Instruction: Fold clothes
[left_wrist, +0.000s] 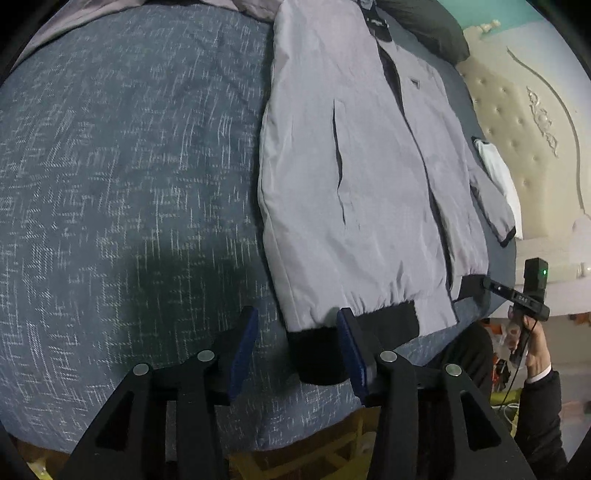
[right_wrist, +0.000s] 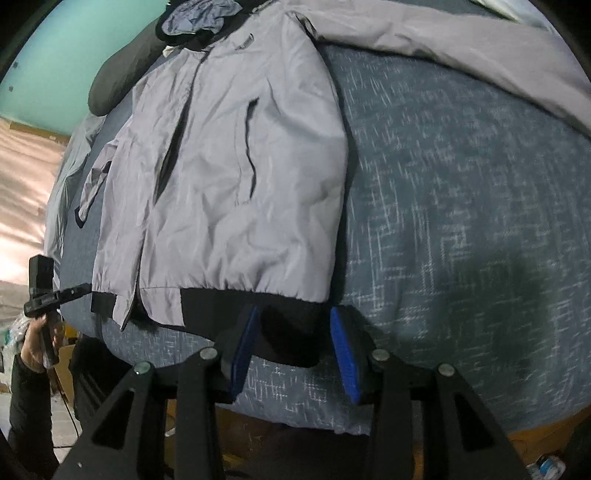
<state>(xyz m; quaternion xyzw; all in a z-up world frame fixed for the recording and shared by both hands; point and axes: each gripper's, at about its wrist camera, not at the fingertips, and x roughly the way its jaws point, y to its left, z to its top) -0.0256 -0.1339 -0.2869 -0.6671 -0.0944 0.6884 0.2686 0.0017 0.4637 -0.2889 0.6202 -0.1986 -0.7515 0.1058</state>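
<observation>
Both your left gripper (left_wrist: 297, 345) and right gripper (right_wrist: 291, 345) hang released over the jacket's (left_wrist: 354, 166) near black hem (right_wrist: 288, 332), so a shallow pinch on that slick shell could slip and skew your fold

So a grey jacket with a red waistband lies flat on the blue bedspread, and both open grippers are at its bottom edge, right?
Not quite: the waistband is black, not red, as the right wrist view shows. The grey jacket does lie flat on the blue bedspread, with the left gripper and right gripper open at its bottom edge.

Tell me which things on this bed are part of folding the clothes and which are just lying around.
Part of the job:
grey jacket, spread flat
its black hem band
left gripper, open
right gripper, open

Lying about:
dark pillow
blue patterned bedspread
grey fabric along the far edge
</observation>
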